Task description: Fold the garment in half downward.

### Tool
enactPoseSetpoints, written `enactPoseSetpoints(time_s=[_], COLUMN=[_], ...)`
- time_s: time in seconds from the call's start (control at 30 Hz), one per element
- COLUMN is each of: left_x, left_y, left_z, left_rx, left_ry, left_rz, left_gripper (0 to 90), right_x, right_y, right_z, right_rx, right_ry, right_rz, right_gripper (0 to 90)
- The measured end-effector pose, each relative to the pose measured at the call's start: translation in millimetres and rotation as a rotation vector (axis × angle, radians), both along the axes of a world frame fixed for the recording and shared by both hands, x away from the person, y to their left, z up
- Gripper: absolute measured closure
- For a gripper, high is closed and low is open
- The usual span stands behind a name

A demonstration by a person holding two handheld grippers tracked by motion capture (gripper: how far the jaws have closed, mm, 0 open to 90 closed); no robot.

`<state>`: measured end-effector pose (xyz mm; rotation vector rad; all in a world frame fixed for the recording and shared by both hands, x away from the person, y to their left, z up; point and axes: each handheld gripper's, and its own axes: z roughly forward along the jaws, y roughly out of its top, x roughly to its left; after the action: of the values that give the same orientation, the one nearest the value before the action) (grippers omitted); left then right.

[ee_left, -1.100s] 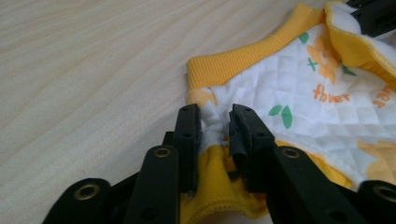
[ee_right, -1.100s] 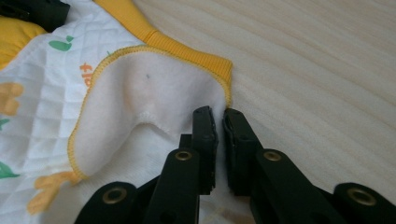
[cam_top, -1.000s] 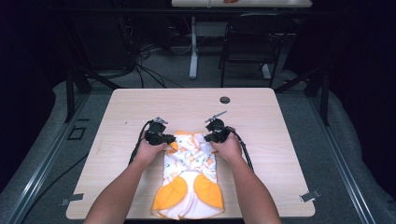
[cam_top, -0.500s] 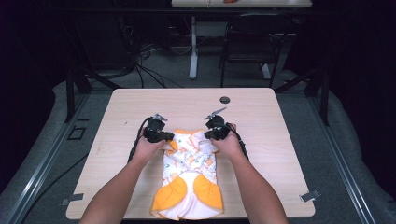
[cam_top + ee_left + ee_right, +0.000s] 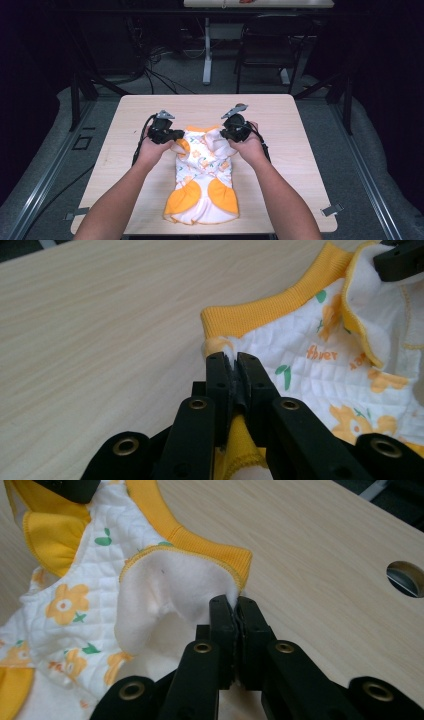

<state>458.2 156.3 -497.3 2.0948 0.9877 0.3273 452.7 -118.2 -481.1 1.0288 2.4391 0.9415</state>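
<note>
At the garment's (image 5: pixel 202 172) collar end, your left gripper (image 5: pixel 233 360) and right gripper (image 5: pixel 235 601), both clenched on fabric, have drawn slightly inward, starting the fold.

I stand at a light wooden table (image 5: pixel 310 165) with a round hole (image 5: pixel 241 106) near its far edge. Under it is a grey floor (image 5: pixel 350 150), and black cables (image 5: pixel 155 75) lie on it. Behind, the room is dark, with a white table leg (image 5: pixel 206 55).

Bare table (image 5: pixel 135 200) left, right, beyond garment (image 5: pixel 202 172) — free passage; cable hole (image 5: pixel 406 578) far right.
</note>
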Motion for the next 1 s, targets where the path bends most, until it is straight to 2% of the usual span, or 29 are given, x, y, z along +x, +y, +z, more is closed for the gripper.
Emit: enactPoseSetpoints(time_s=[0.13, 0.23, 0.33, 0.43, 0.57, 0.63, 0.73, 0.83, 0.93, 1.0], left_x=[1.0, 0.9, -0.6, -3.0, -12.1, -17.2, -24.4, -31.4, -38.7, -42.2], left_y=[1.5, 2.5, 6.6, 7.8, 8.9, 9.7, 12.1, 12.1, 13.8, 15.6], left_z=[15.2, 26.4, 36.7, 36.5, 30.6, 26.2, 20.2, 16.0, 12.2, 8.6], left_rx=[-0.01, -0.005, -0.03, -0.023, -0.028, -0.018, -0.037, -0.033, -0.041, -0.049], left_ry=[-0.04, -0.078, -0.109, -0.112, -0.115, -0.113, -0.108, -0.107, -0.102, -0.09], left_rz=[-0.002, -0.008, -0.016, -0.024, -0.045, -0.056, -0.062, -0.073, -0.084, -0.09], left_gripper=[84.6, 84.6, 84.6, 84.6, 84.6, 84.6, 84.6, 84.6, 84.6, 84.6], right_x=[-0.3, -1.1, -3.2, -7.6, -14.4, -18.5, -25.0, -30.5, -37.0, -44.1], right_y=[1.6, 2.8, 1.2, 1.0, 2.0, 1.7, 0.2, -0.5, -1.6, -3.4], right_z=[8.9, 19.9, 32.7, 34.2, 28.1, 23.3, 18.4, 16.2, 16.7, 10.6], right_rx=[-0.016, -0.018, -0.007, -0.009, -0.027, -0.036, -0.037, -0.057, -0.048, -0.047], right_ry=[-0.023, -0.071, -0.118, -0.129, -0.136, -0.134, -0.128, -0.127, -0.127, -0.112], right_rz=[0.012, 0.016, 0.02, 0.032, 0.057, 0.068, 0.085, 0.097, 0.112, 0.124], right_gripper=[86.9, 86.9, 86.9, 86.9, 86.9, 86.9, 86.9, 86.8, 86.8, 86.8])
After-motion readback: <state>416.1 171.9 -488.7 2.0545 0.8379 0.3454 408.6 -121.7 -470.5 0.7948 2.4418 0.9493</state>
